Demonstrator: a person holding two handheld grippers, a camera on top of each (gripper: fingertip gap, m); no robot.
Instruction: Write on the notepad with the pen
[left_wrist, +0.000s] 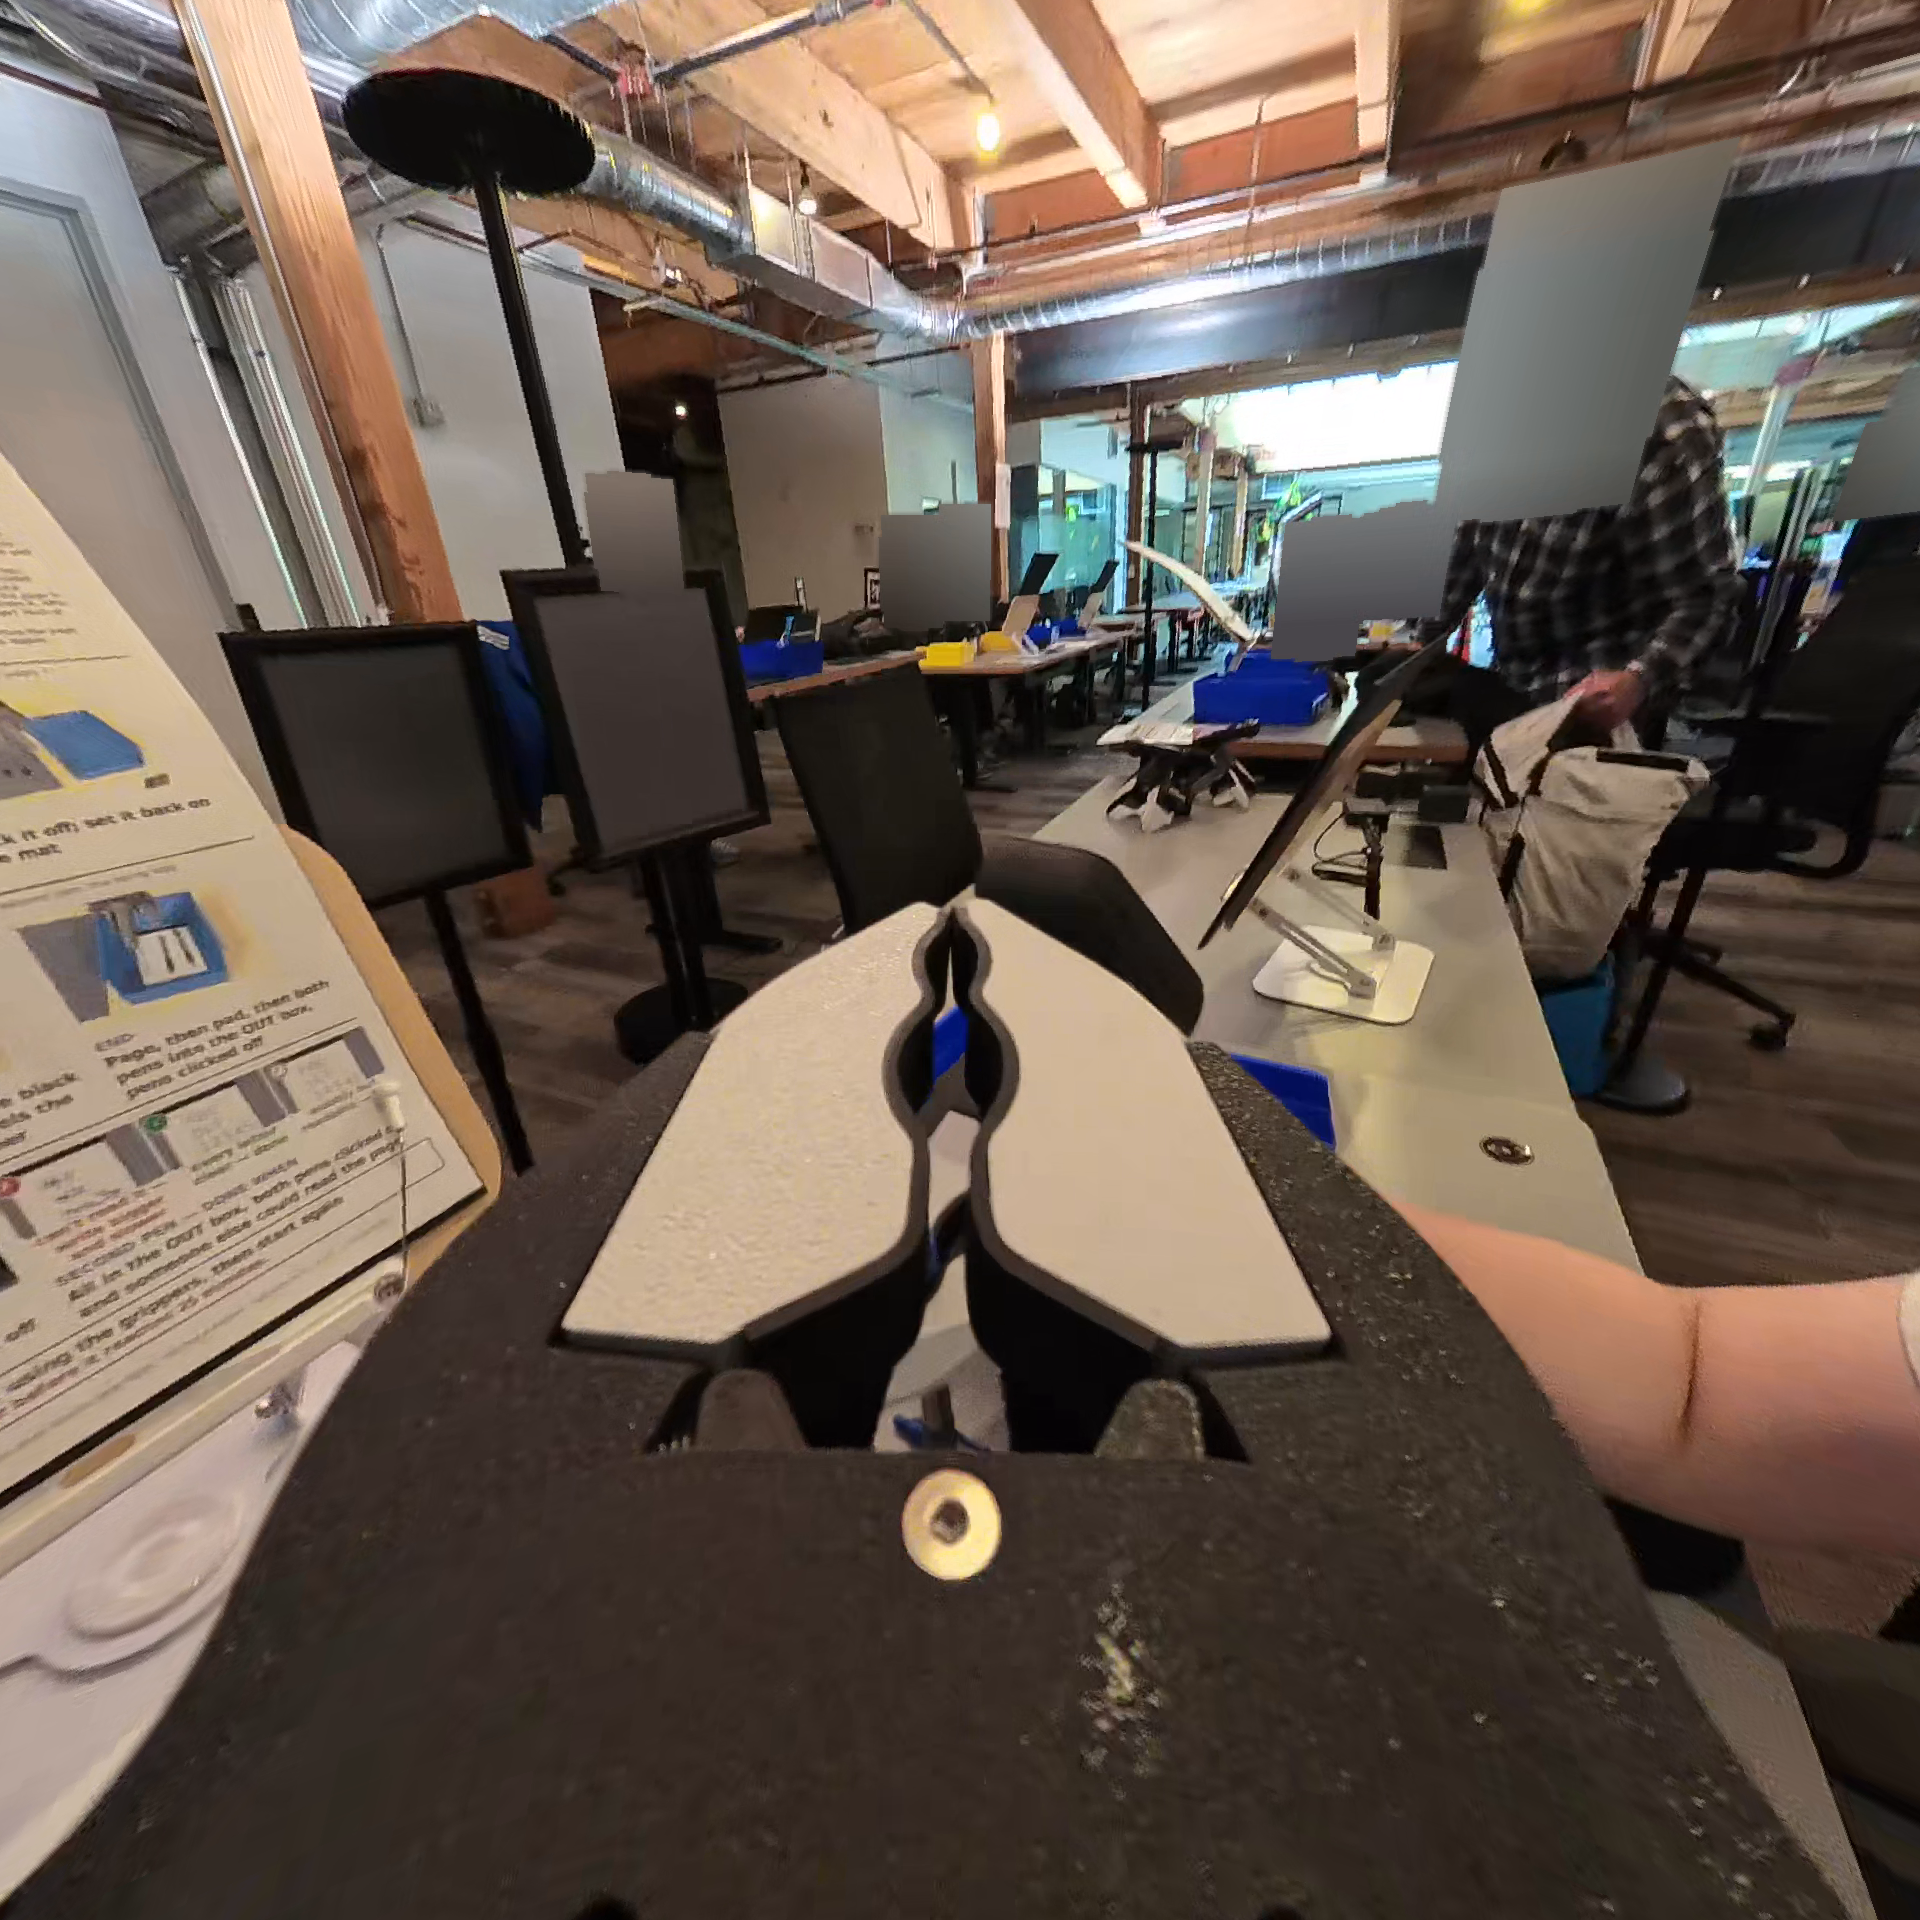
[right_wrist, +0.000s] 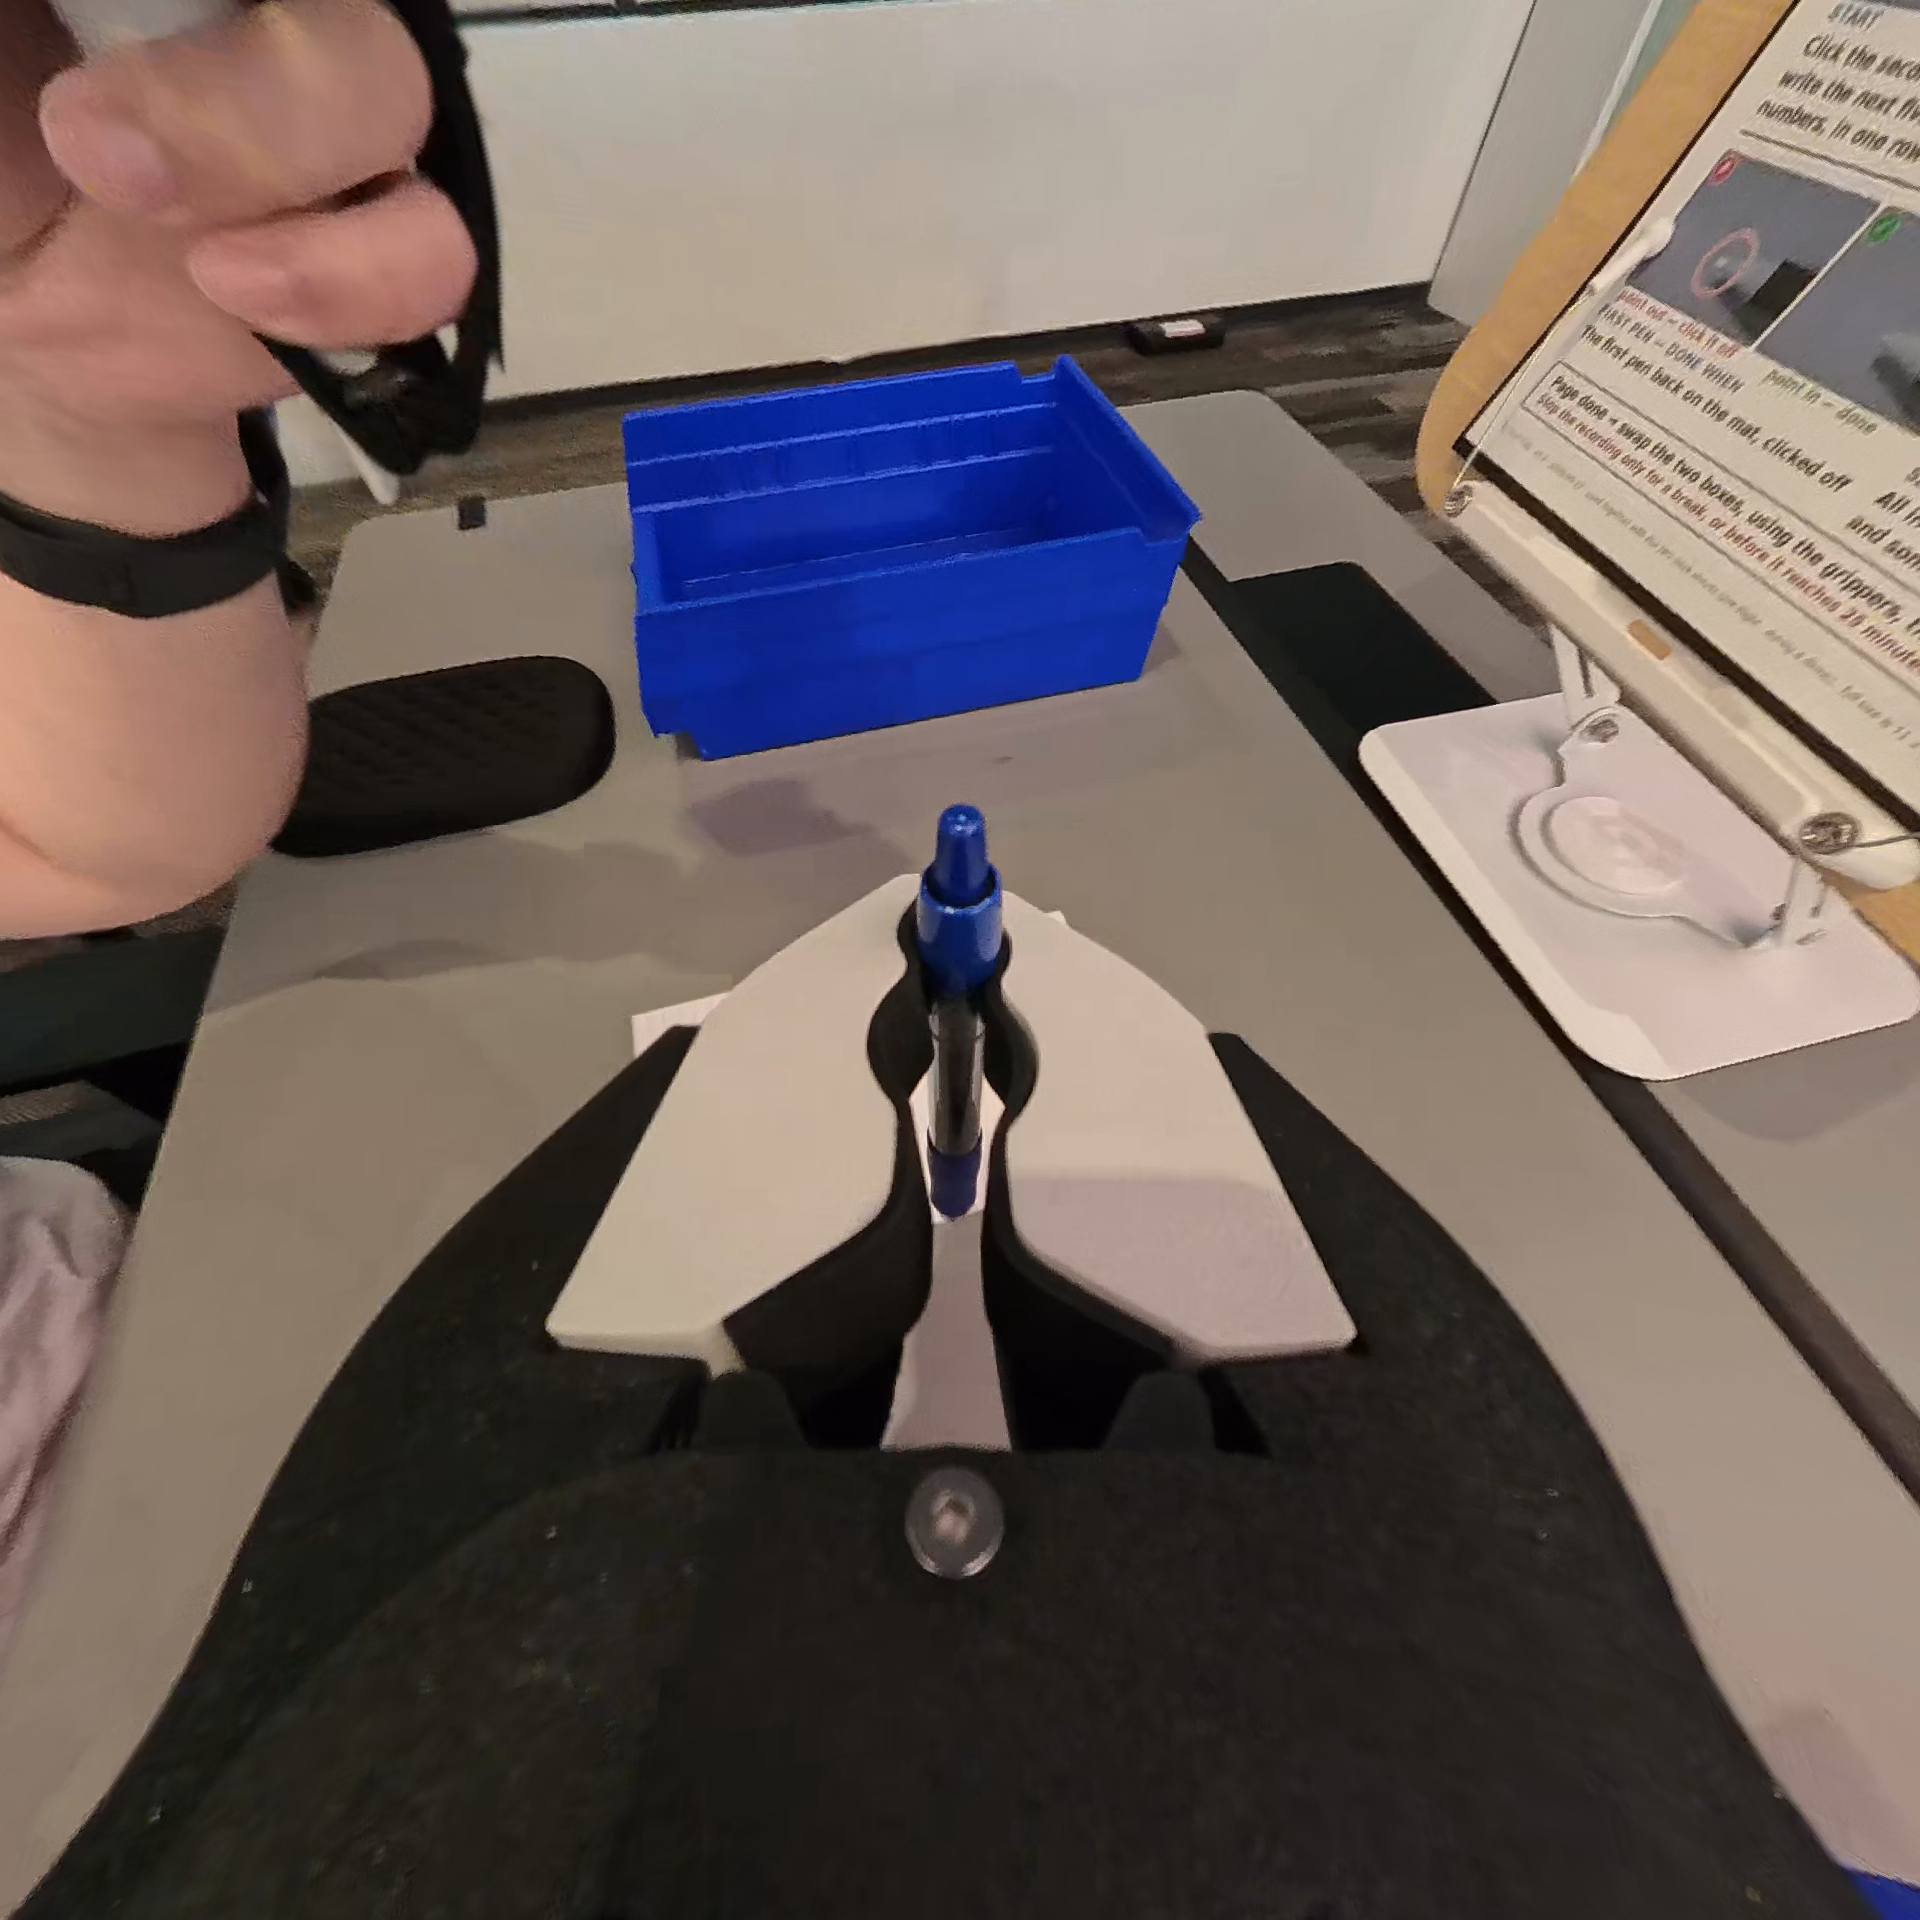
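My right gripper (right_wrist: 958, 925) is shut on a blue pen (right_wrist: 956, 883). The pen stands nearly upright between the fingers, its clicker end up and its lower end down over a white notepad (right_wrist: 665, 1023). The fingers hide most of the notepad; only its edges and a strip between the fingers show. My left gripper (left_wrist: 951, 925) is shut and empty, raised above the table and pointing out into the room. In the right wrist view, a hand holds it up at the upper left (right_wrist: 405, 384), blurred.
An open blue bin (right_wrist: 904, 561) stands on the grey table (right_wrist: 1195, 810) beyond the pen. An instruction sheet on a white stand (right_wrist: 1662, 862) is at the right; it also shows in the left wrist view (left_wrist: 208, 1039). A black chair armrest (right_wrist: 447, 748) is at the left. Some 15 centimeters of space lies between my two pairs of fingers.
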